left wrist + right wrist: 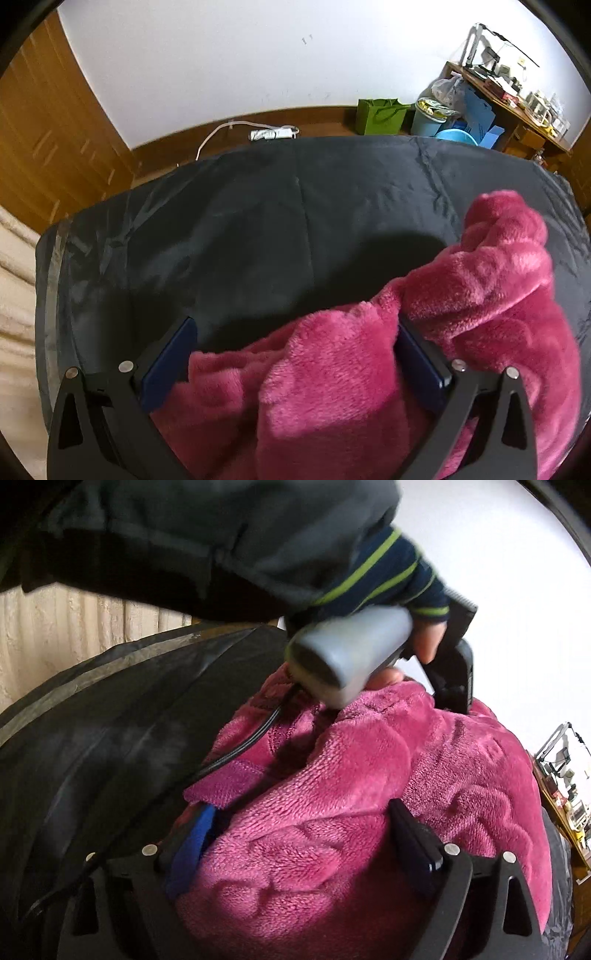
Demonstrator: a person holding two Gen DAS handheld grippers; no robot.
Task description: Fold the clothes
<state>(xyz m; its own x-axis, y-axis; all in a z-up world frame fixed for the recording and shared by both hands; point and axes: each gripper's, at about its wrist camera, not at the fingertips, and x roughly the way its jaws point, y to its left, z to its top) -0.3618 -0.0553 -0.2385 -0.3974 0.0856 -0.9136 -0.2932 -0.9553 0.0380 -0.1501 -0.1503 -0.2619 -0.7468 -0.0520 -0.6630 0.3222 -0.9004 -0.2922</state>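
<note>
Both grippers, left gripper [295,328] and right gripper [301,812], jaws wide, straddling pink fleece garment [351,812]

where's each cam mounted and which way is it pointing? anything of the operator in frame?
Left wrist: sits on the left tongs, facing across the black sheet to the white wall; only its fingers show, spread around the pink fleece garment.
Right wrist: sits on the right tongs, facing over the garment toward the operator's left hand, gripping its handle.
Shared: garment, sheet, desk.
</note>
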